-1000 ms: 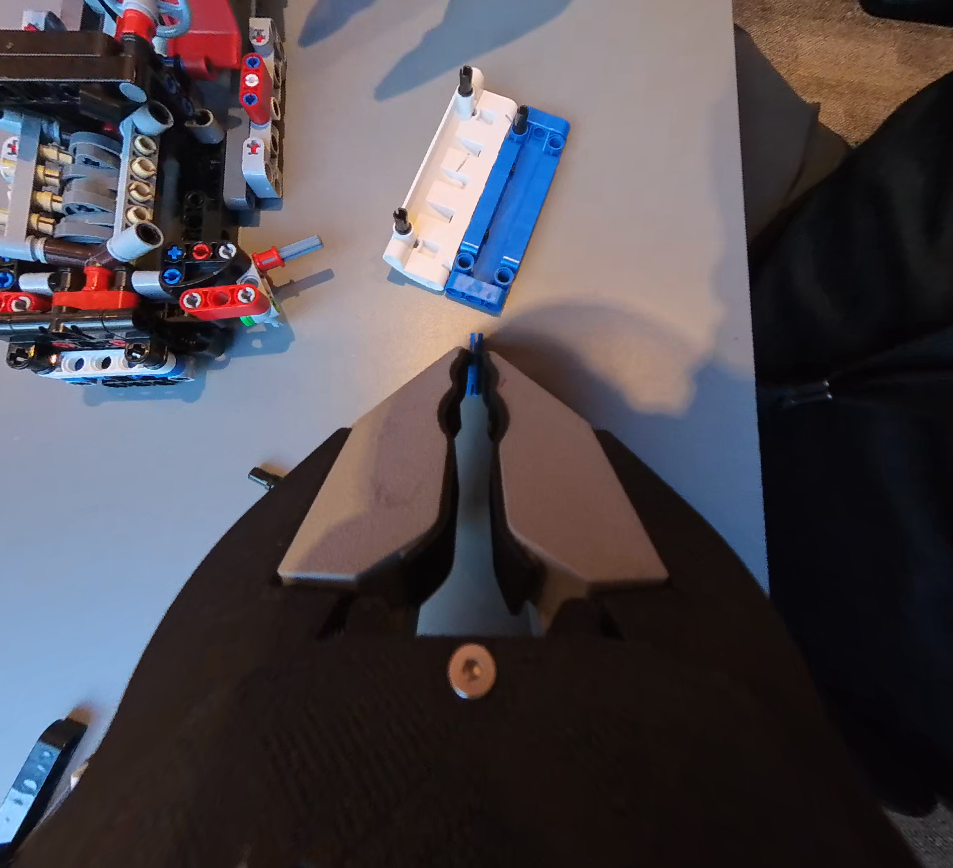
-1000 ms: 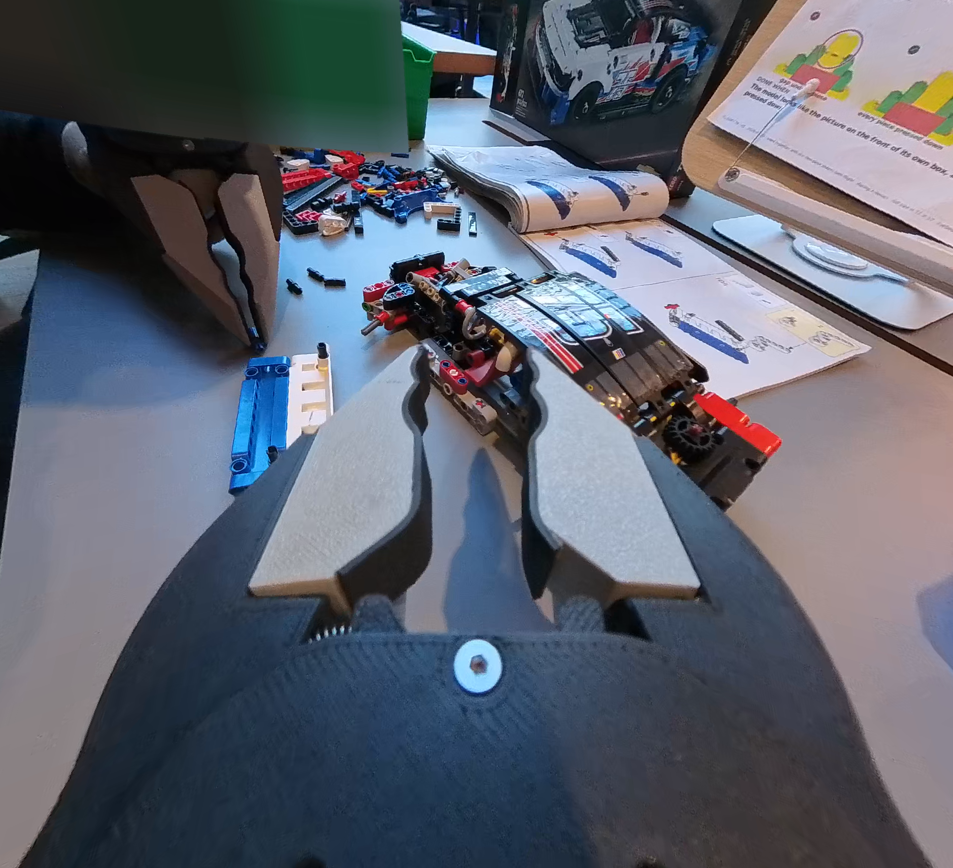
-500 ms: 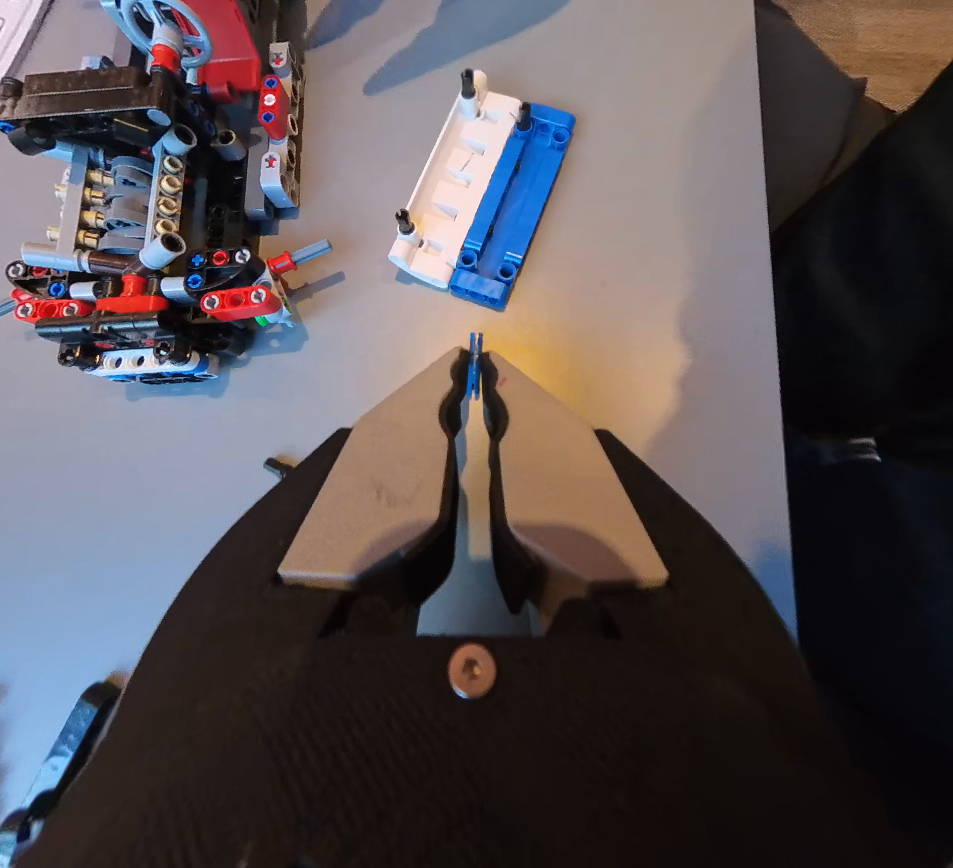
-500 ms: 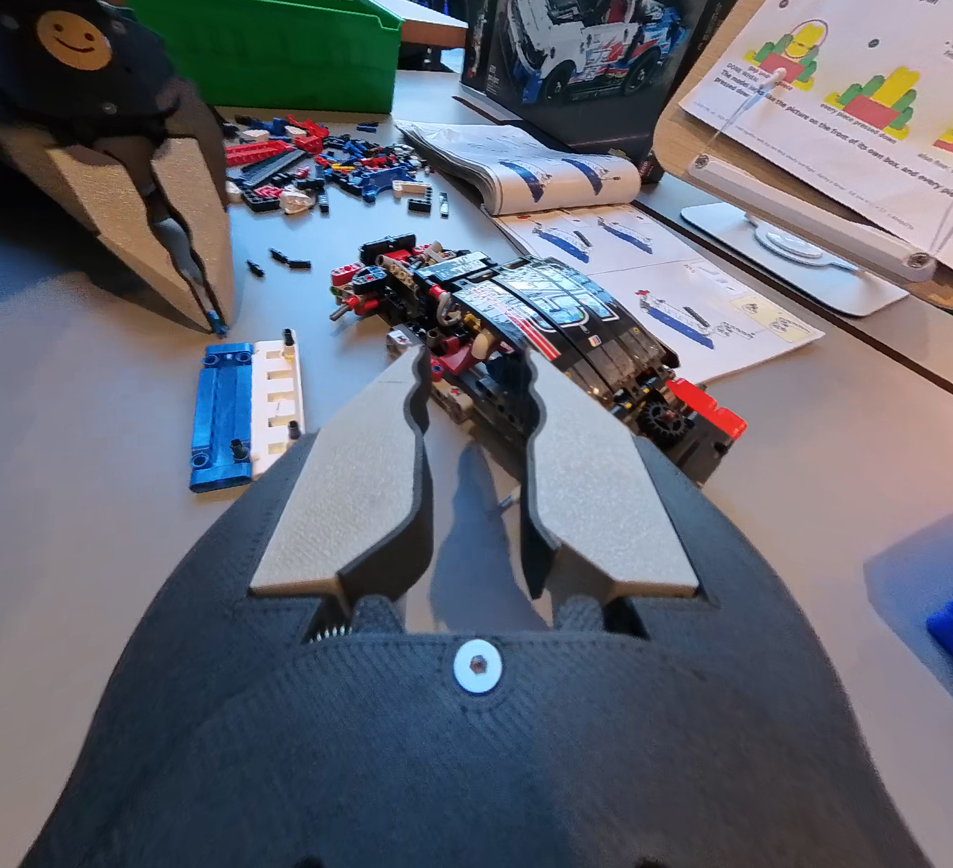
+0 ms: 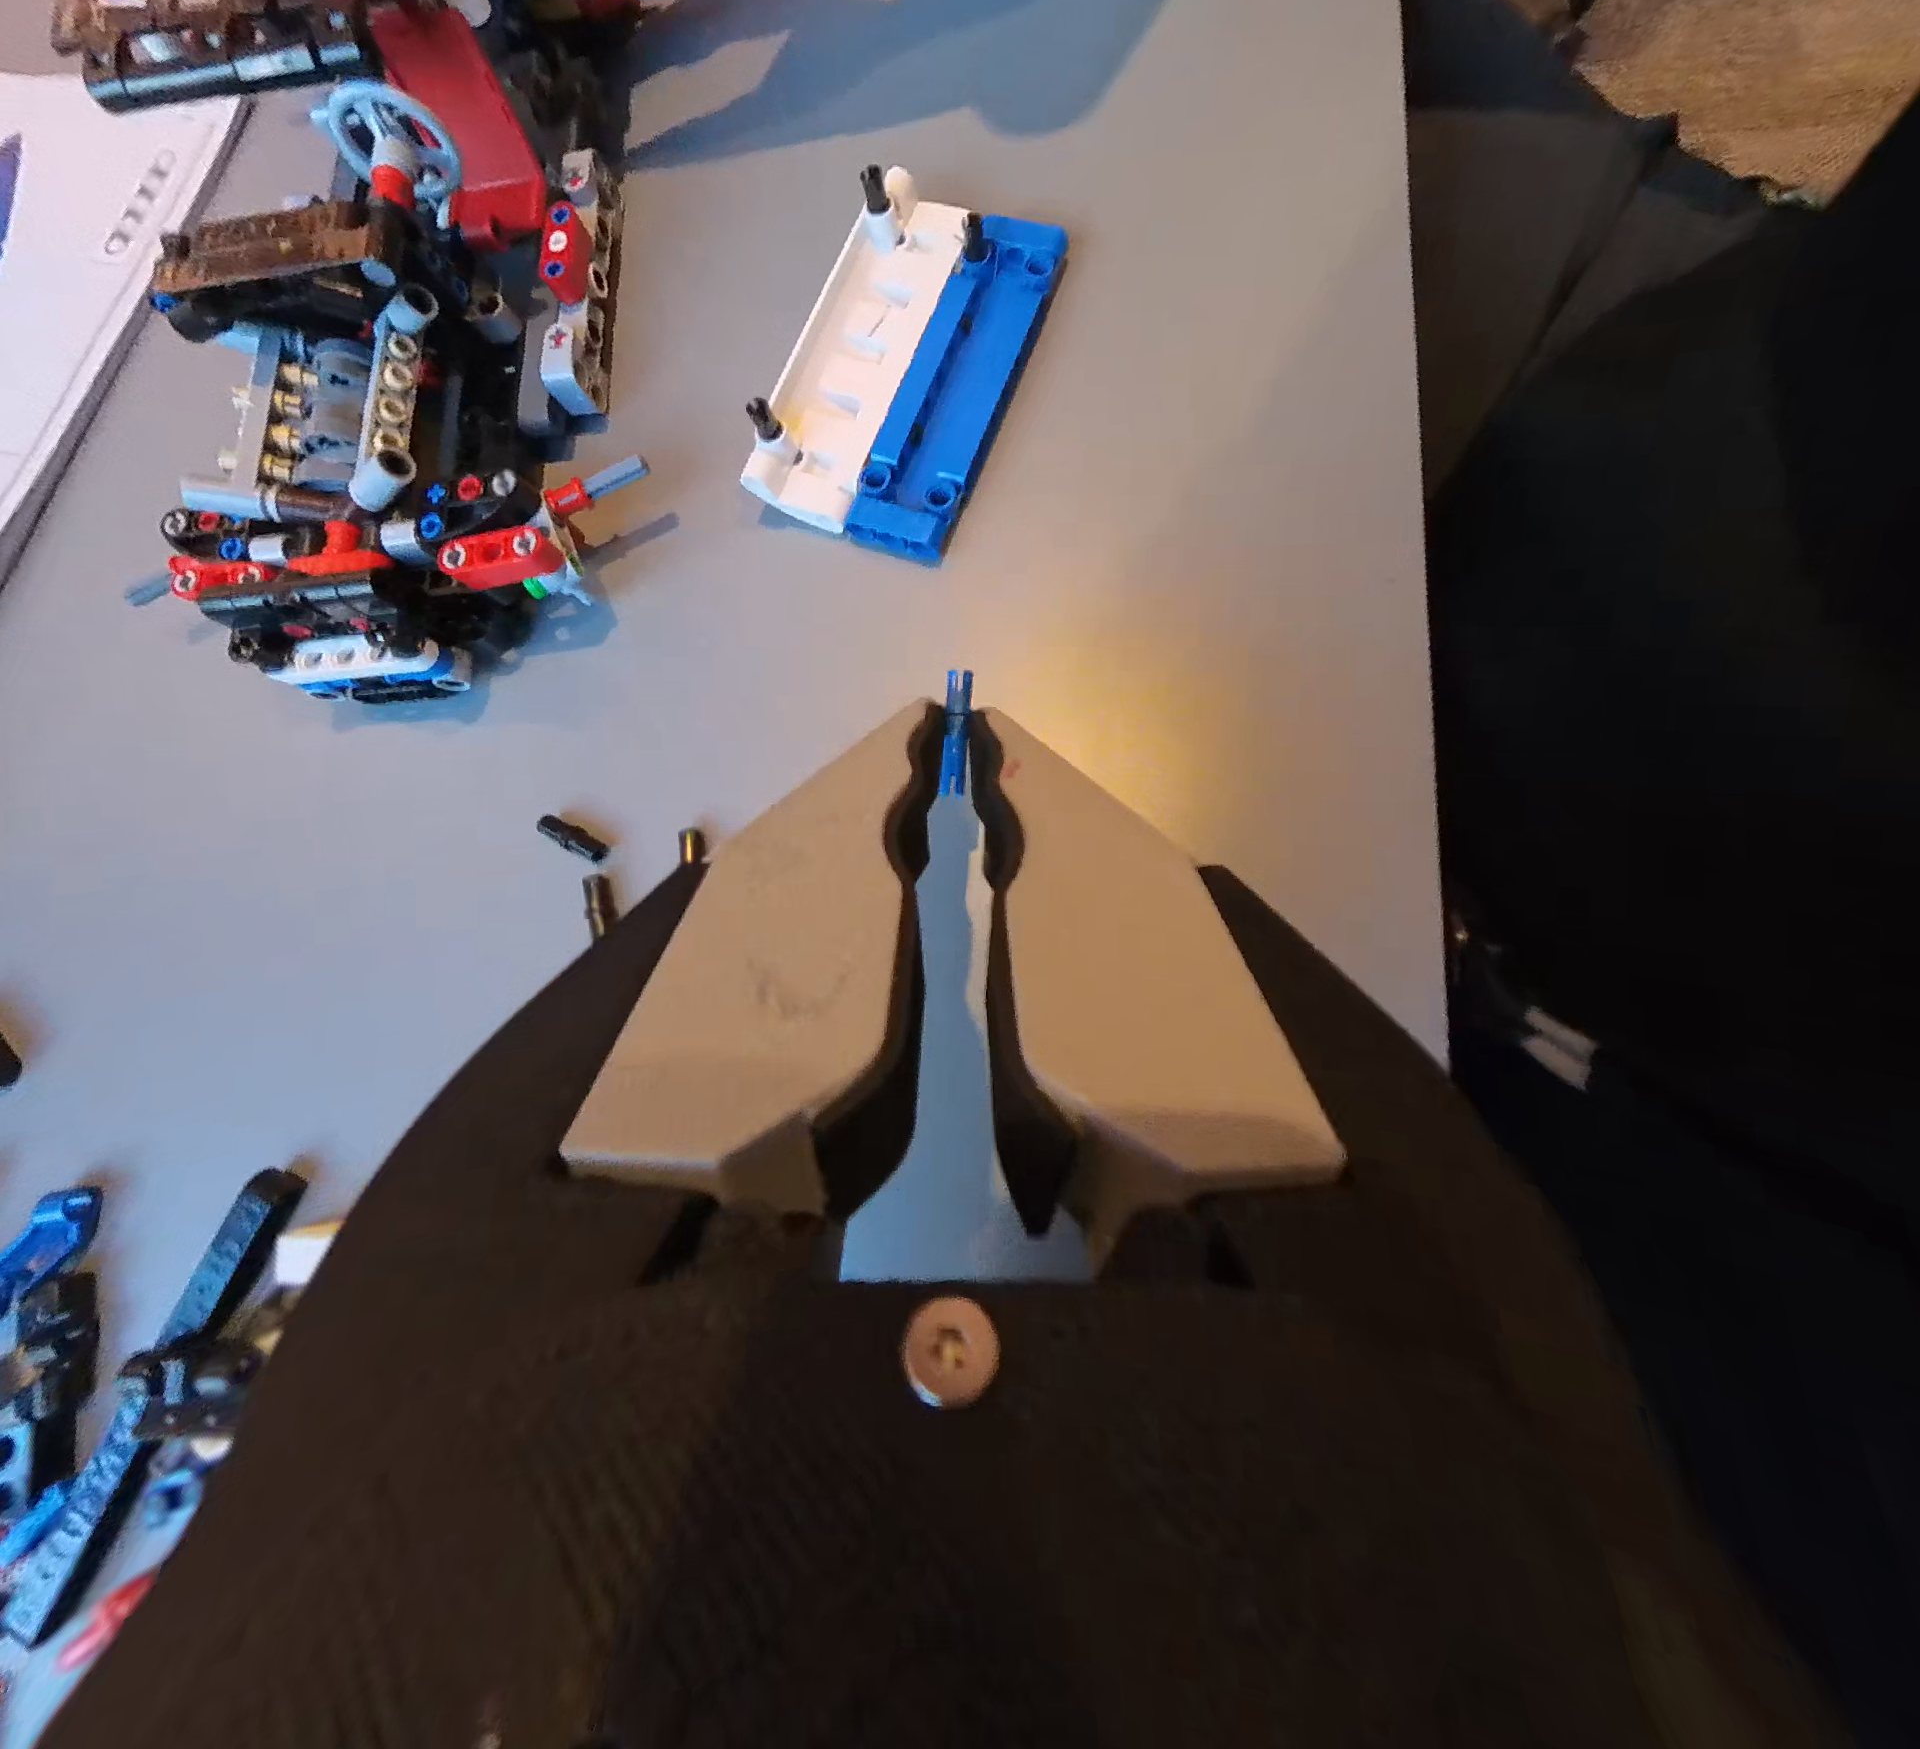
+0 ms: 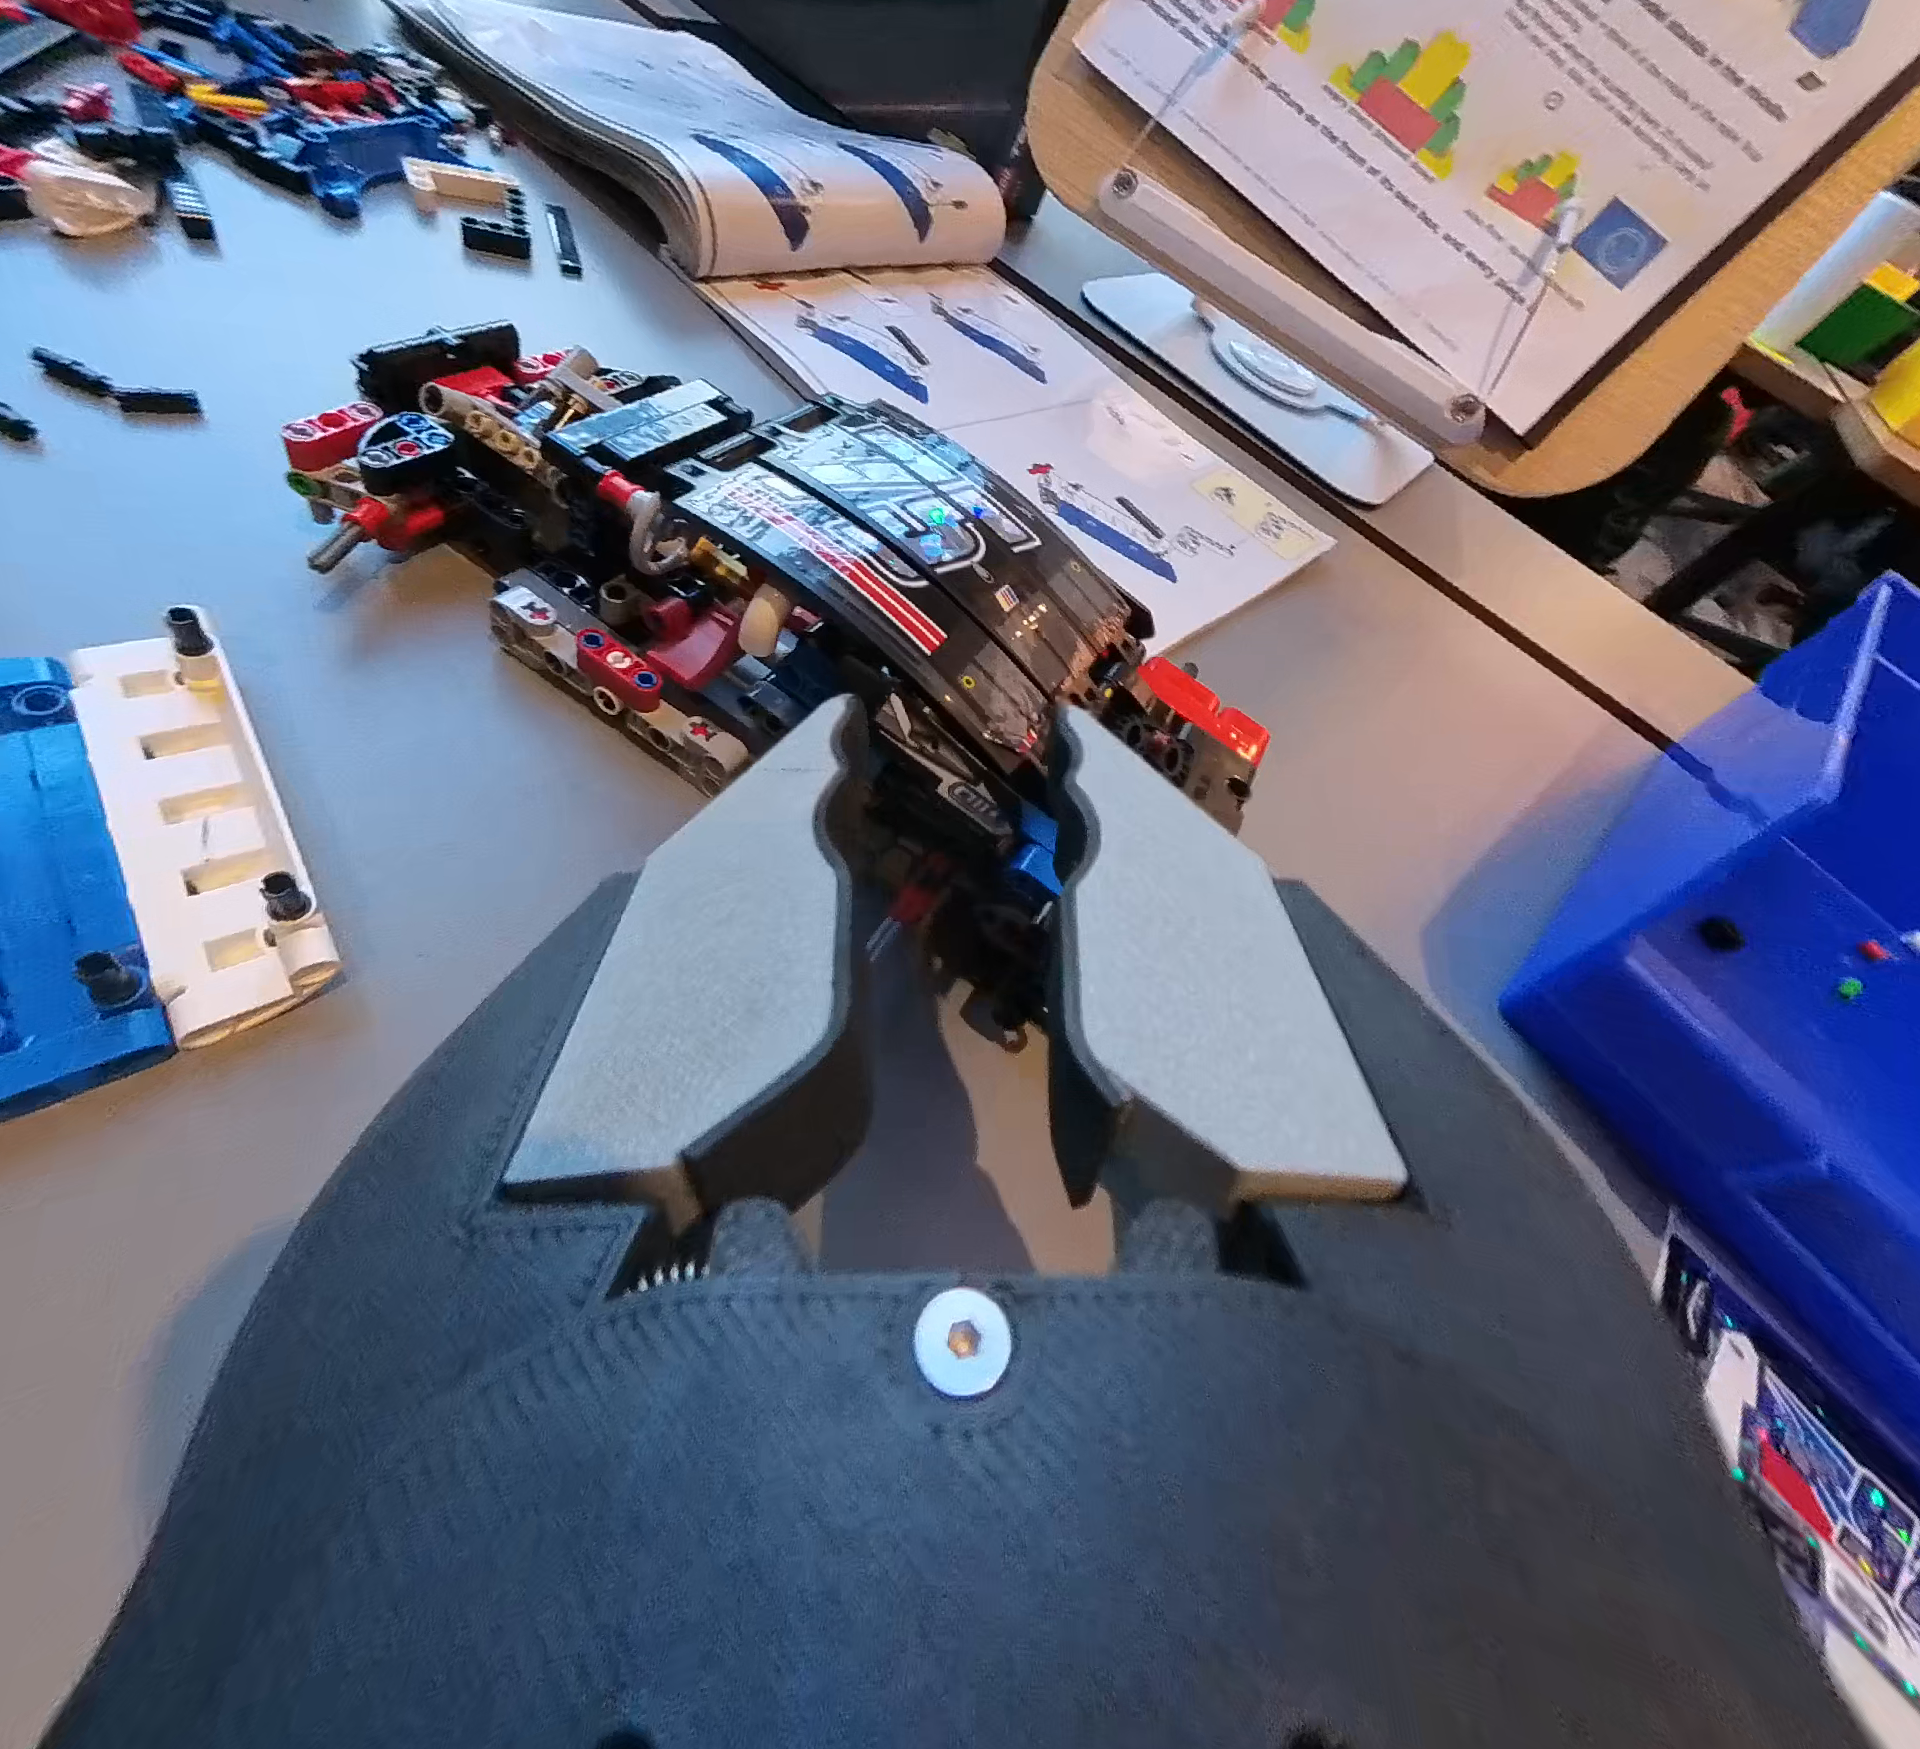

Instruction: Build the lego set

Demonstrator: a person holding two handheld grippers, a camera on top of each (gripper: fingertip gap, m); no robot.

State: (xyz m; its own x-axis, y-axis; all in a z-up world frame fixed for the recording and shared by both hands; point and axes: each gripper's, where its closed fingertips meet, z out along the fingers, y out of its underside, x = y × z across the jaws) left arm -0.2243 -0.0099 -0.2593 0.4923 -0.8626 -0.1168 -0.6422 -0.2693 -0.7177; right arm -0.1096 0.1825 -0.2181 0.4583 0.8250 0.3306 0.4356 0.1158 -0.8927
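Overhead, left gripper [image 5: 957, 712] pinching a blue pin [image 5: 955, 731] — right gripper [image 6: 951, 743] wide around the car model [image 6: 748, 577]'s rear.

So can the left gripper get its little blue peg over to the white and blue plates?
Probably yes. The left gripper pinches the blue peg and only bare table lies between it and the white and blue plates. Nothing blocks the path.

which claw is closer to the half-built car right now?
Right. The right claw is open with its tips right at the car's rear end; the left claw holds a blue pin off to the car's side.
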